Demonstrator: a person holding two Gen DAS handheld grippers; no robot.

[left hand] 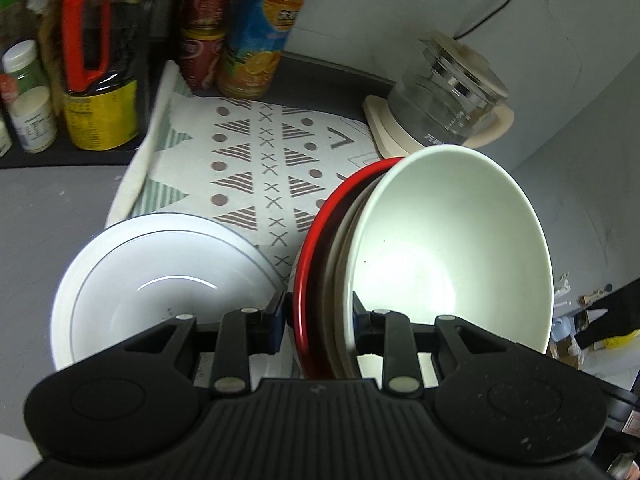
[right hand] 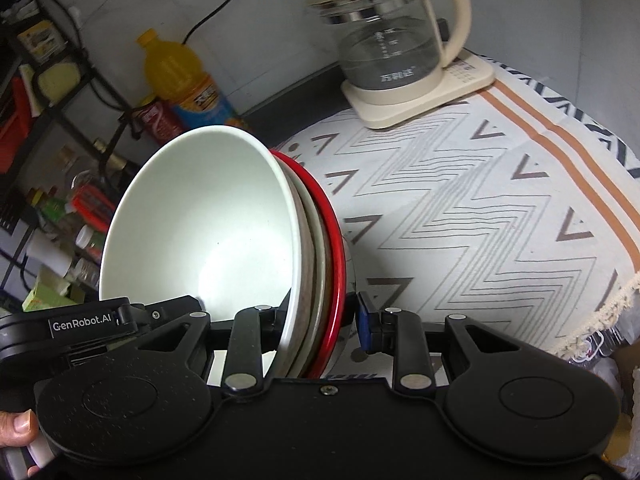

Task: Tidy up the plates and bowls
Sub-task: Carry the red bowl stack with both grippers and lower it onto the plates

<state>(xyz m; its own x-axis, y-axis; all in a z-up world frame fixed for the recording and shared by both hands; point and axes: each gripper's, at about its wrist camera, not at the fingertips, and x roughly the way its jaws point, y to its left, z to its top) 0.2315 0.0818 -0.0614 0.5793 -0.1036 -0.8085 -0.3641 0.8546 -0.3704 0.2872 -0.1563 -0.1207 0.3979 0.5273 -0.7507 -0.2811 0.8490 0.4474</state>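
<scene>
Nearest the lens in the left wrist view, the left gripper fills the bottom of the frame, its black fingers pinching a tilted stack of nested dishes by the rims: a pale green-white ceramic bowl on the right of the stack, a beige dish behind it and a glossy red plate outermost. In the right wrist view the right gripper clamps the same stack from the opposite side at lower centre, one finger inside the bowl, the blue-padded one against the red plate's back. A second white bowl with a thin dark ring sits at lower left of the left view, beside the stack, on a patterned white cloth covering the grey counter. A glass kettle on a cream base stands at the upper right of that cloth. An orange juice bottle and red cans stand at the top.
</scene>
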